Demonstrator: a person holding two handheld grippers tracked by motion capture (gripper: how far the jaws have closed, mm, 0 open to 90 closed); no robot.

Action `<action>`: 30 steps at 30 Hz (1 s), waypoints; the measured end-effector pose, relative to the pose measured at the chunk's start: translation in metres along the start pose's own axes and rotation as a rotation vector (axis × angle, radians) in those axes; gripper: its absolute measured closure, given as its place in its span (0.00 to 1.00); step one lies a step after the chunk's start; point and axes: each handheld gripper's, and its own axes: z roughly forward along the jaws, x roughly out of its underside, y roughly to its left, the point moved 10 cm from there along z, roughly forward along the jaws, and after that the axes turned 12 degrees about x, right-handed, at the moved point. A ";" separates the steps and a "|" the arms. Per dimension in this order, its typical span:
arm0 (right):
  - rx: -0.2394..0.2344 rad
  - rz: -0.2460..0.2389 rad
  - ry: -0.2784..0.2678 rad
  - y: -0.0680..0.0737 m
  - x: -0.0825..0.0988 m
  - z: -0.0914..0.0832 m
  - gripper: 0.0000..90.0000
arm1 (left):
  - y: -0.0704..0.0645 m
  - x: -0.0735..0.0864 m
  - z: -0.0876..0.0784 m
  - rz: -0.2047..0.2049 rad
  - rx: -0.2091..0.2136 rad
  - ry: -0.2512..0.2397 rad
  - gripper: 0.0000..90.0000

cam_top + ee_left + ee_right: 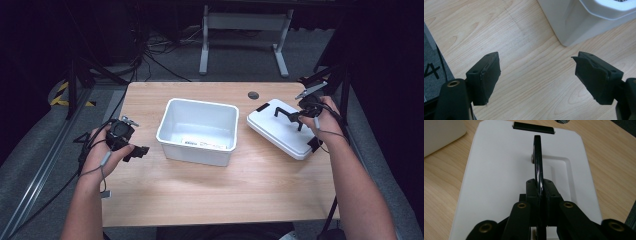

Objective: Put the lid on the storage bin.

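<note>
Right gripper (539, 195) jaws clamp lid handle (537, 157); left gripper (537, 77) jaws apart.

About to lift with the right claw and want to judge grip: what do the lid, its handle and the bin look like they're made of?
Lid: seemingly moulded plastic, white, smooth satin, with soft rounded edges and a pressed recess.
Handle: black and glossy, with bright highlights along its thin edge; hard plastic or coated metal, I can't tell which. The right claw is shut on it.
Bin: white plastic by its look, with a rolled rim and faint sheen.
</note>
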 end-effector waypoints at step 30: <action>-0.061 0.045 0.038 0.021 0.024 0.025 0.84 | -0.001 -0.001 0.003 0.001 0.004 0.007 0.23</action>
